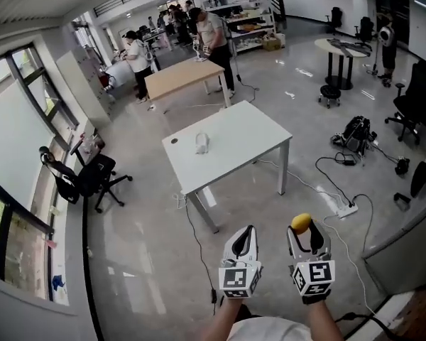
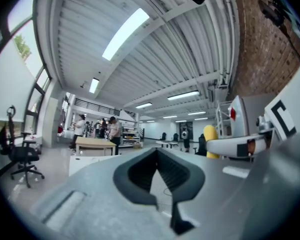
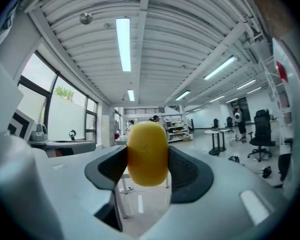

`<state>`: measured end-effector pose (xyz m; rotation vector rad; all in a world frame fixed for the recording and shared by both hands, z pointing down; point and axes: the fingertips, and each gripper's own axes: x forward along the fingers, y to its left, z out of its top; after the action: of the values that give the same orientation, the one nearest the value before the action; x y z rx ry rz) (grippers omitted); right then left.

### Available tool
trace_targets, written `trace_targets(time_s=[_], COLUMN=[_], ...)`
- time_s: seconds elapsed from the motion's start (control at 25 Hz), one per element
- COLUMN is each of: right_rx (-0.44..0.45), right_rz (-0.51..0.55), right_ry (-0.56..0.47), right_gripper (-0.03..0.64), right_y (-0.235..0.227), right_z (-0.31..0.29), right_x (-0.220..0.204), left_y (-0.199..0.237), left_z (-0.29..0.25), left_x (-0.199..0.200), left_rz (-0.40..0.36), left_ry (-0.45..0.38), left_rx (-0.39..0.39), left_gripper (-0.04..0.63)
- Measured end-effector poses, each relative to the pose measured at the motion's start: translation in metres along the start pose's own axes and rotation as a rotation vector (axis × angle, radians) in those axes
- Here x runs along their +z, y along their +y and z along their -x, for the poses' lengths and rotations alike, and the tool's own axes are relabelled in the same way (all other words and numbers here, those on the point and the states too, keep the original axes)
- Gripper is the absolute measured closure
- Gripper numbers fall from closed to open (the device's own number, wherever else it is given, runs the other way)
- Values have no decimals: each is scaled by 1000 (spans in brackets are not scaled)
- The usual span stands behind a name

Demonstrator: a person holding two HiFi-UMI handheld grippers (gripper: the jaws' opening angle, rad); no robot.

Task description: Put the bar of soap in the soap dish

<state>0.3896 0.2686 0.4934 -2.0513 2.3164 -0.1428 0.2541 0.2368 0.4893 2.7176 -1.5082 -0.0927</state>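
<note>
Clamping one soap bar (image 3: 147, 154), right gripper (image 1: 303, 233).

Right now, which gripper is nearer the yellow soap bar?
Right. The right gripper is clamped on the yellow soap bar; the left gripper, jaws together and empty, sits beside it, apart from the soap.
</note>
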Motion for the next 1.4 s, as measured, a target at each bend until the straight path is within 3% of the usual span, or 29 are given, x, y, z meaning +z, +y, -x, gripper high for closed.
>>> trace_targets(time_s=[0.2,0.4,0.76,1.4], right_rx=[184,274,298,282], right_rz=[33,59,49,37], right_ry=[8,8,13,-12], right_gripper=[356,356,356,356], right_y=[64,101,124,181], right_z=[-43,-65,-122,-210], right_x=[1,3,8,14], left_y=[55,82,142,237], left_z=[15,14,-7,-41], left_x=[1,1,14,20], left_rz=[16,25,32,10], left_ry=[-16,-14,-20,-39], left_rx=[136,194,240,190], left_gripper=[592,592,592,591])
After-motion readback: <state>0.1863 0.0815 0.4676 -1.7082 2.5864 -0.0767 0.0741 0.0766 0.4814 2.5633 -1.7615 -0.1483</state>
